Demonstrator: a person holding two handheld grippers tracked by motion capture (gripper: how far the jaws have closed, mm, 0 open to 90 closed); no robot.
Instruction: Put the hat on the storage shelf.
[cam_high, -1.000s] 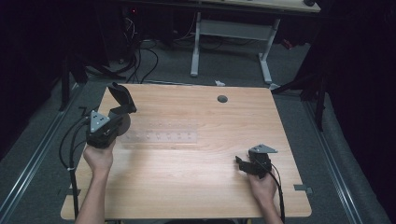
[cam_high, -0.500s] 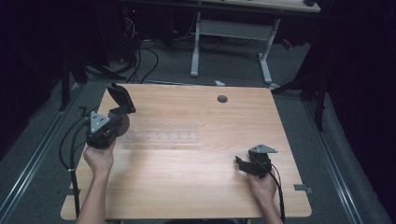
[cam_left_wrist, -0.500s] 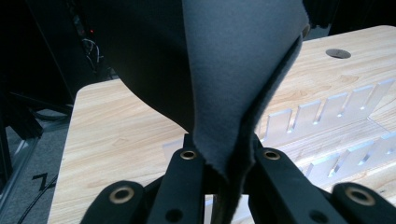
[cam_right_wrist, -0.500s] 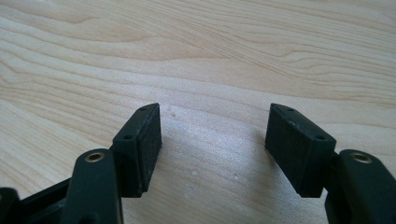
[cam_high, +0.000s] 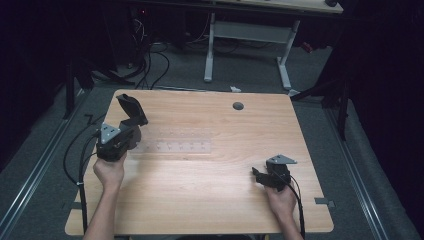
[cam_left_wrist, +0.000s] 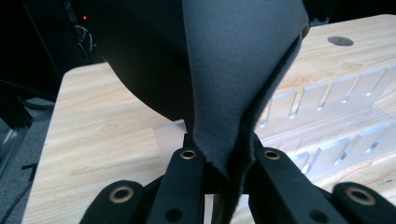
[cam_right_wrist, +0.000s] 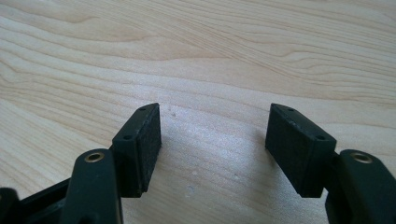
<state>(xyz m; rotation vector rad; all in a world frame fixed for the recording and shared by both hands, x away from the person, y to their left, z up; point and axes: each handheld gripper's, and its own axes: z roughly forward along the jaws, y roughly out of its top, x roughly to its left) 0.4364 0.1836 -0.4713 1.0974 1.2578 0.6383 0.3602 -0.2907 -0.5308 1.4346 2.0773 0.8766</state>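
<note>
Left hand-held gripper clamps a grey cloth at the clear rack's nine-o'clock end, next draping it into a slot; right hand-held gripper gapes, idle on the tabletop.

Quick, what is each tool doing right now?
Left tool: closed, holding a folded grey cloth.
Right tool: open, holding nothing.
</note>
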